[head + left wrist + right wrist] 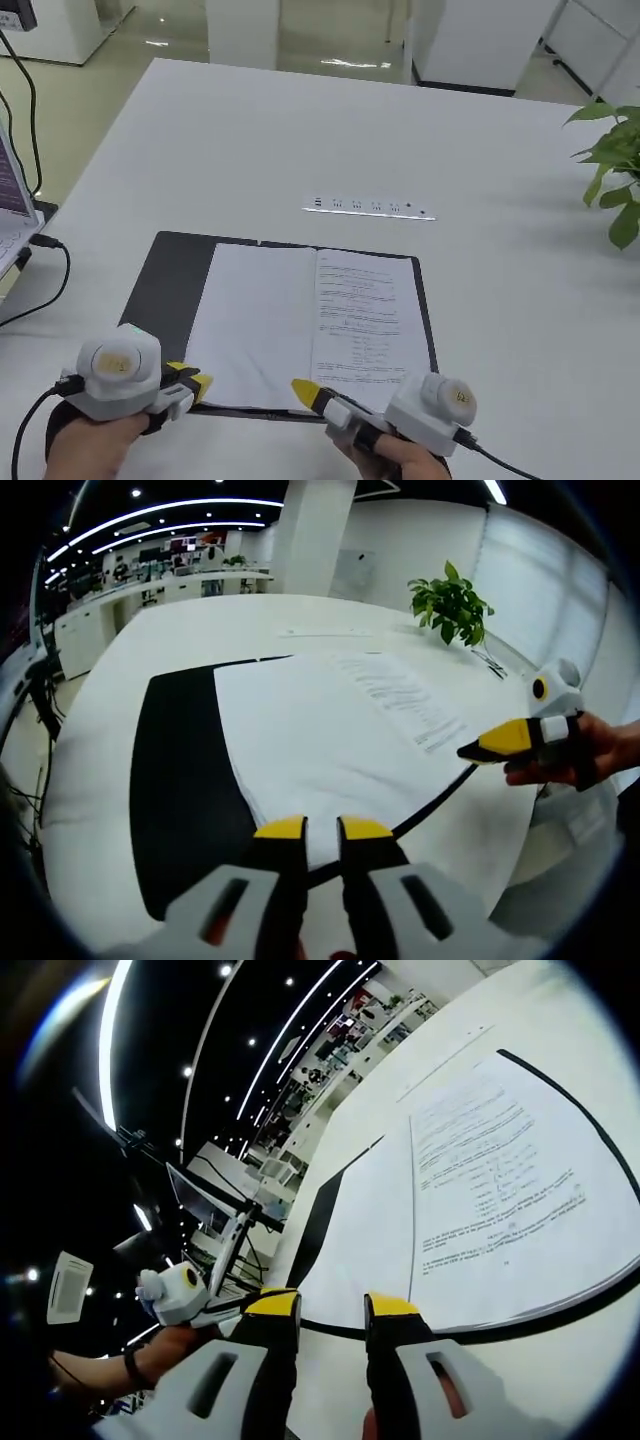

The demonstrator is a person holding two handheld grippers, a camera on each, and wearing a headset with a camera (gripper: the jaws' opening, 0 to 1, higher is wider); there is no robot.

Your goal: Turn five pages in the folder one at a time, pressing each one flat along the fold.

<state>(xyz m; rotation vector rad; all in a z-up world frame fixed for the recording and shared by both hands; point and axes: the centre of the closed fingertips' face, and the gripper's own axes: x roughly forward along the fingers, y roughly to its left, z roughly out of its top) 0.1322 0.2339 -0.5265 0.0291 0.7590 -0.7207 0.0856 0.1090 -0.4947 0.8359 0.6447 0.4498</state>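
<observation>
A black folder point(165, 290) lies open on the white table point(300, 130). Its left page point(255, 320) is blank and its right page point(365, 310) is printed; both lie flat. My left gripper point(190, 380) hovers at the folder's near left corner, its jaws a narrow gap apart and empty. From its own view, the left gripper point(322, 830) points over the blank page point(310, 730). My right gripper point(305, 392) sits at the near edge below the fold. In its own view, the right gripper point(332, 1305) is slightly open and holds nothing, short of the printed page point(500, 1180).
A white power strip point(370, 207) lies flat beyond the folder. A potted plant point(615, 160) stands at the right edge. A laptop point(10, 200) with a black cable point(50, 280) sits at the far left. The table's far edge meets a glossy floor.
</observation>
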